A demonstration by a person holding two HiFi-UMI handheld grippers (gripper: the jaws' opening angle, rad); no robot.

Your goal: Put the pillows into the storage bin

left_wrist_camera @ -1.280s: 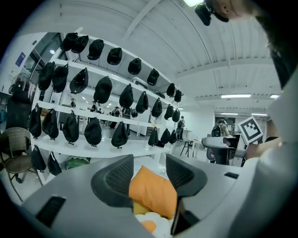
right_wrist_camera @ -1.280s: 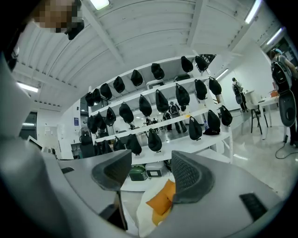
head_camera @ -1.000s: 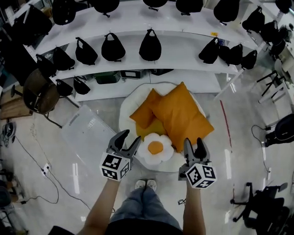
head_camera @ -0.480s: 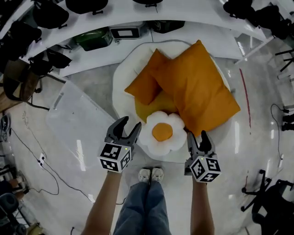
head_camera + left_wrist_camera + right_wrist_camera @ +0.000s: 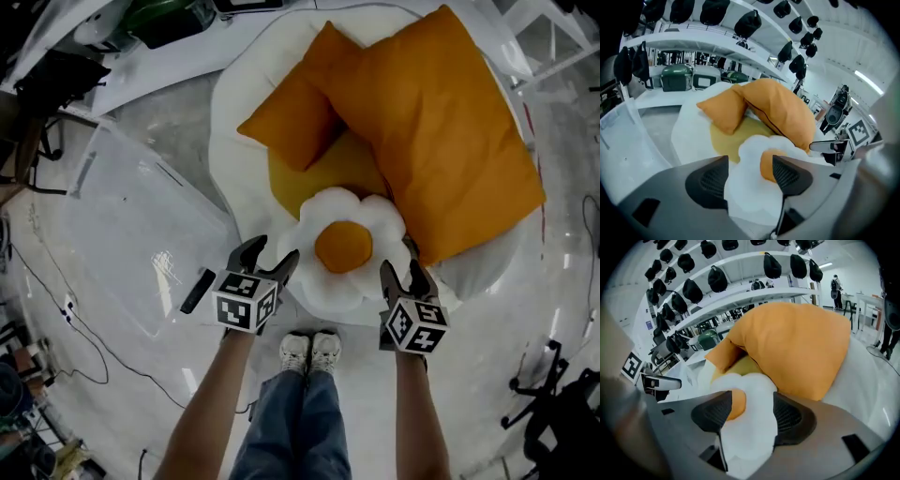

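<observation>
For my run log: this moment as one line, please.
target: egg pillow | left claw: just opened wider, pillow edge between jaws, no grip | right claw: open, pillow edge between jaws

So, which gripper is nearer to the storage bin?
Left. The left gripper, jaws just opened wider round the egg pillow's edge, is beside the storage bin; the right gripper is across that pillow.

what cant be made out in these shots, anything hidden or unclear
- Head view: small orange pillow, right side tucked under the large orange pillow.
- Every view: yellow pillow, mostly buried under those two and the fried-egg pillow; its shape is unclear.
- Head view: clear storage bin, glare on see-through plastic; lid on or off cannot be told.
</observation>
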